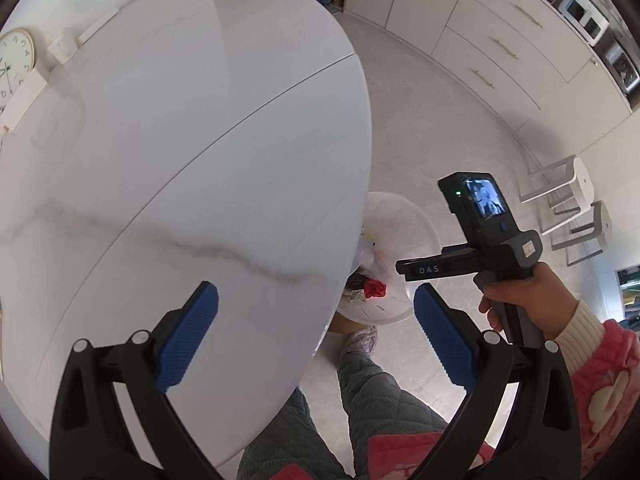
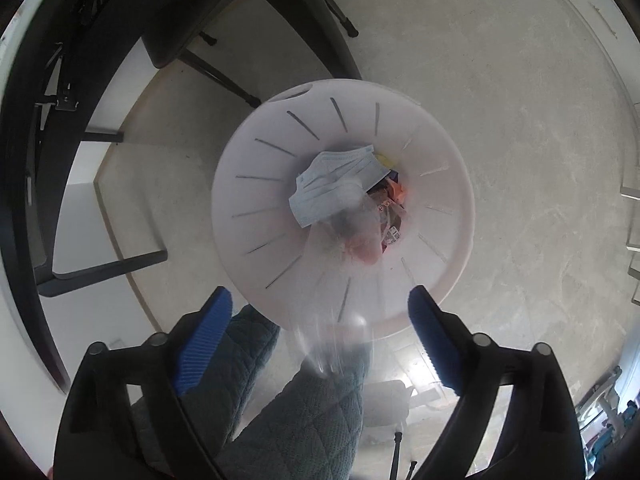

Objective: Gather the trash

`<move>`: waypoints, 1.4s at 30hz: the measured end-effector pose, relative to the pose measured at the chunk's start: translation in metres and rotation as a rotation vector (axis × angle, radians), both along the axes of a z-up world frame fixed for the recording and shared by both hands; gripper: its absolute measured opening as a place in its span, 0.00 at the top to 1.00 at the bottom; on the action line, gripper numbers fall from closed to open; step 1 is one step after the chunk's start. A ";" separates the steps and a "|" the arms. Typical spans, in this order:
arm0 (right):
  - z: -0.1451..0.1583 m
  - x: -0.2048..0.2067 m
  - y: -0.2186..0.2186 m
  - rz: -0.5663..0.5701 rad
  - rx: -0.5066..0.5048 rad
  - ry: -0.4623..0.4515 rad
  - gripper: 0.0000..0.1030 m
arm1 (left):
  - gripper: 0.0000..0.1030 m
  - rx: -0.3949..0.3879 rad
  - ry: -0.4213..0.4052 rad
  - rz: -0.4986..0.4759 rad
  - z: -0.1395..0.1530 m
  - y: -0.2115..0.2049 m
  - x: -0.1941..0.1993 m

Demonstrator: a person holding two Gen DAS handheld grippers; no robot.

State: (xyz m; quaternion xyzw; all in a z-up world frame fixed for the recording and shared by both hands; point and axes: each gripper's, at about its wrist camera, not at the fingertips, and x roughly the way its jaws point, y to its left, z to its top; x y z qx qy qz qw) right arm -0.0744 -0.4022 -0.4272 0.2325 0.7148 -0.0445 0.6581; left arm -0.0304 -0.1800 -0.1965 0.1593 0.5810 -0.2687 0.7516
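Your right gripper (image 2: 320,328) hangs almost straight down over the white bin (image 2: 432,152) on the floor, jaws spread wide and pinching nothing. A clear, blurred plastic piece (image 2: 340,336) sits in the gap between the jaws, seemingly in free fall towards the bin mouth; what it is I cannot tell. Below the gripper the bin already holds a blue face mask (image 2: 336,180) and a jumble of coloured wrappers (image 2: 390,208).

The risk is a miss. The plastic shows over the bin's near rim rather than its centre, right above your quilted trouser leg (image 2: 304,420). Light film drifts, so it could catch the rim or land on your leg or the floor, and you would have to pick it up again. Watch where it settles before you move the gripper away.

Your left gripper (image 1: 316,332) is also spread and empty, hanging over the edge of the marble desk (image 1: 180,140). The part of the desk ahead of it shows no trash. Swinging either gripper sideways now could bring the two together, since your right hand (image 1: 524,300) sits just beside the left gripper's right pad.
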 end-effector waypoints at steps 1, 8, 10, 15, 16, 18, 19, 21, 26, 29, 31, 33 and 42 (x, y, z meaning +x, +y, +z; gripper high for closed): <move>0.006 -0.001 0.002 -0.005 -0.010 -0.009 0.11 | 0.09 -0.001 0.000 0.004 0.000 0.002 0.002; 0.080 -0.012 0.008 -0.055 -0.058 -0.148 0.07 | 0.09 -0.004 -0.070 0.010 0.016 0.004 0.009; 0.114 -0.013 0.014 -0.062 -0.072 -0.217 0.07 | 0.09 -0.013 -0.104 0.014 0.028 0.008 0.011; 0.219 -0.012 0.030 -0.073 -0.156 -0.437 0.02 | 0.09 -0.068 -0.205 0.072 0.071 0.024 0.018; 0.238 -0.010 0.034 -0.068 -0.173 -0.478 0.02 | 0.09 -0.085 -0.232 0.090 0.083 0.029 0.020; 0.276 -0.009 0.042 -0.049 -0.212 -0.563 0.02 | 0.09 -0.113 -0.281 0.128 0.105 0.042 0.023; 0.298 -0.007 0.048 -0.034 -0.243 -0.610 0.02 | 0.09 -0.126 -0.306 0.147 0.116 0.049 0.025; 0.339 -0.004 0.062 -0.001 -0.310 -0.701 0.02 | 0.09 -0.153 -0.357 0.185 0.139 0.055 0.032; 0.420 -0.003 0.087 0.046 -0.418 -0.896 0.02 | 0.08 -0.188 -0.484 0.243 0.198 0.068 0.042; 0.461 -0.002 0.096 0.053 -0.446 -1.003 0.02 | 0.08 -0.195 -0.575 0.284 0.233 0.078 0.041; 0.489 0.000 0.100 0.053 -0.462 -1.074 0.02 | 0.08 -0.215 -0.627 0.307 0.256 0.082 0.038; 0.515 0.000 0.102 0.049 -0.479 -1.134 0.02 | 0.08 -0.225 -0.669 0.337 0.274 0.087 0.037; 0.558 -0.001 0.112 0.066 -0.454 -1.268 0.02 | 0.08 -0.220 -0.779 0.480 0.308 0.113 0.029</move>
